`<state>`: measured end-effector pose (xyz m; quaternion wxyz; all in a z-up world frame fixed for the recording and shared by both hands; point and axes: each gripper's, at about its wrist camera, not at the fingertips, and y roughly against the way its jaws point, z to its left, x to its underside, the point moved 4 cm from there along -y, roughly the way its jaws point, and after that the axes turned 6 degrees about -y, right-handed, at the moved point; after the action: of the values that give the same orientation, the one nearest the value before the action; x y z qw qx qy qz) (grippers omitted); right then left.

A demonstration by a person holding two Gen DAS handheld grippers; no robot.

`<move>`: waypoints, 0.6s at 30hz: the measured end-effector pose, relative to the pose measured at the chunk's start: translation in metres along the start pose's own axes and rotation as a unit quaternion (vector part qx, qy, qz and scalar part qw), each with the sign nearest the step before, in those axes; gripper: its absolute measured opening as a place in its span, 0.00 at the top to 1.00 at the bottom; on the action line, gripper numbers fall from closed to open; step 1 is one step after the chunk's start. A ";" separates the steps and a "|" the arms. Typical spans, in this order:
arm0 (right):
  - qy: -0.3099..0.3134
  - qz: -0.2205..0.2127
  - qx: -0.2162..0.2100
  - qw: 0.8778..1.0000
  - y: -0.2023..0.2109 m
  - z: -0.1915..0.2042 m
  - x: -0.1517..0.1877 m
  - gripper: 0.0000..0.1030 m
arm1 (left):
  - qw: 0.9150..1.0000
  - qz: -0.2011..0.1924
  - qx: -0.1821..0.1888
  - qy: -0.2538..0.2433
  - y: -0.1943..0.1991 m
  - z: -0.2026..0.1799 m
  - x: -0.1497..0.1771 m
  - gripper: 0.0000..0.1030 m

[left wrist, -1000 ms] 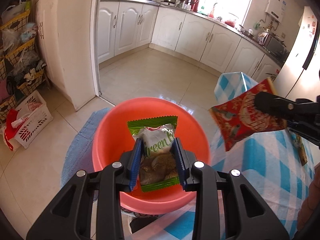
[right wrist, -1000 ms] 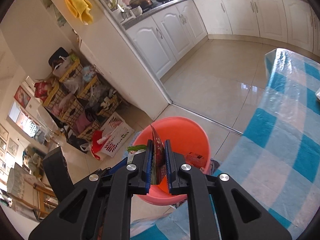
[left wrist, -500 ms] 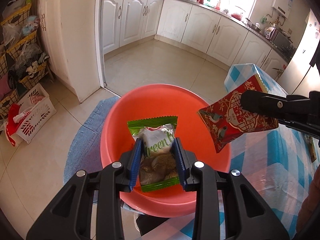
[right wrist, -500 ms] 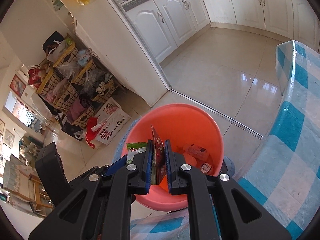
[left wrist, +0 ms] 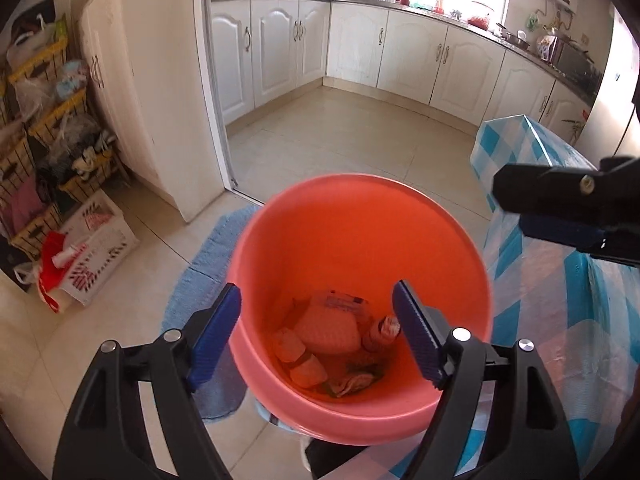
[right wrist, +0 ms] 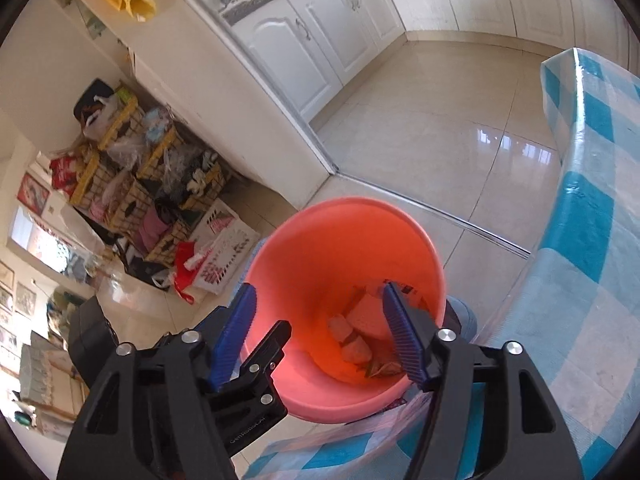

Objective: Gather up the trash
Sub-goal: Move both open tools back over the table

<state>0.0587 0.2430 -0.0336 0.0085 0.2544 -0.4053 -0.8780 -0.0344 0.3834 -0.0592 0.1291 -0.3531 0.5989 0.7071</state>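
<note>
An orange plastic bucket (left wrist: 360, 184) stands on the floor below both grippers, and again in the right wrist view (right wrist: 344, 208). Crumpled wrappers and packets (left wrist: 332, 332) lie in its bottom (right wrist: 360, 336). My left gripper (left wrist: 316, 304) hangs over the bucket's near rim, its jaws opening, with nothing between the blue pads. My right gripper (right wrist: 319, 294) is also over the bucket, its jaws opening and empty. In the left wrist view it reaches in from the right, above the bucket's rim. Neither gripper touches the bucket.
A table with a blue and white checked cloth (left wrist: 540, 300) borders the bucket on the right (right wrist: 580, 240). A blue mat (left wrist: 200, 280) lies under the bucket. A white basket (left wrist: 96, 248) and stacked wire baskets (left wrist: 40, 140) stand at the left. White kitchen cabinets (left wrist: 360, 48) line the far wall.
Both grippers have opened. The green packet has left the left jaws and the red packet has left the right jaws. The bucket has drawn closer in both views.
</note>
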 end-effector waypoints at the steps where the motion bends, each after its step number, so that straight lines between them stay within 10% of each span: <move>1: -0.004 -0.007 0.000 1.000 0.005 -0.001 -0.001 0.35 | 1.000 -0.002 -0.004 -0.002 0.003 -0.001 -0.002 0.18; 18: -0.036 -0.093 0.044 0.994 0.101 -0.063 0.013 0.22 | 0.996 -0.054 -0.014 -0.067 0.057 -0.048 -0.024 0.11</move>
<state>0.0564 0.1284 -0.0013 -0.0987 0.2588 -0.4183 -0.8650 -0.0348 0.3295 -0.0015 0.2023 -0.3386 0.5590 0.7293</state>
